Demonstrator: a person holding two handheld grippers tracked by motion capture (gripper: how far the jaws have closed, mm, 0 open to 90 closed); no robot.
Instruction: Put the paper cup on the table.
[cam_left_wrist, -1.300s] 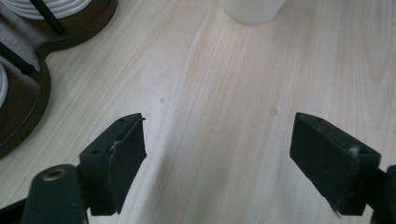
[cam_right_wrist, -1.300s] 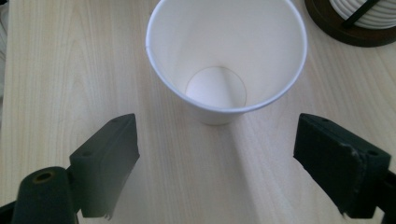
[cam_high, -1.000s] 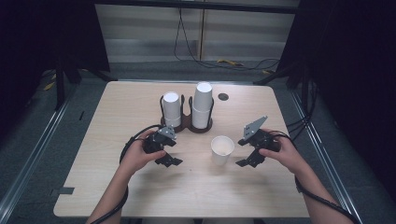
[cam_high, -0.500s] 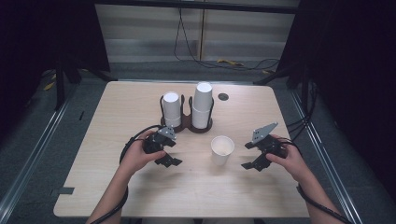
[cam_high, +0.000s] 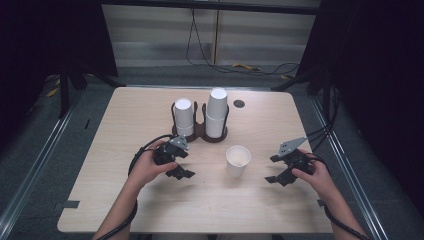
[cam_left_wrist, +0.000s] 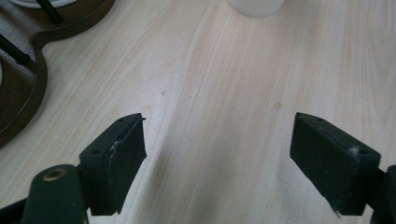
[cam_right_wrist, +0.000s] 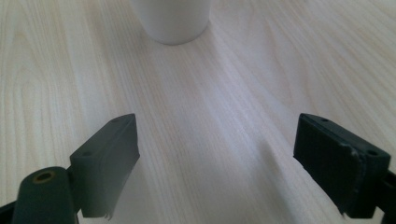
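Note:
A single white paper cup (cam_high: 237, 160) stands upright on the wooden table (cam_high: 125, 120), between my two grippers. Its base appears at the top of the right gripper view (cam_right_wrist: 170, 21) and at the top edge of the left gripper view (cam_left_wrist: 254, 7). My left gripper (cam_high: 181, 167) rests low on the table left of the cup, open and empty (cam_left_wrist: 217, 154). My right gripper (cam_high: 276, 170) sits right of the cup, a hand's width away, open with nothing between its jaws (cam_right_wrist: 217, 161). A dark wooden cup holder (cam_high: 200, 134) behind carries one white cup (cam_high: 183, 116) and a taller stack of cups (cam_high: 216, 113).
The holder's curved base edge (cam_left_wrist: 28, 88) lies close to the left gripper. A small dark round hole (cam_high: 239, 103) marks the table near its far edge. Black cables trail from both grippers. Metal rails run along the floor on either side of the table.
My right gripper has drawn back to the right and a little toward the person, away from the single cup, which stays upright. The left gripper has not moved.

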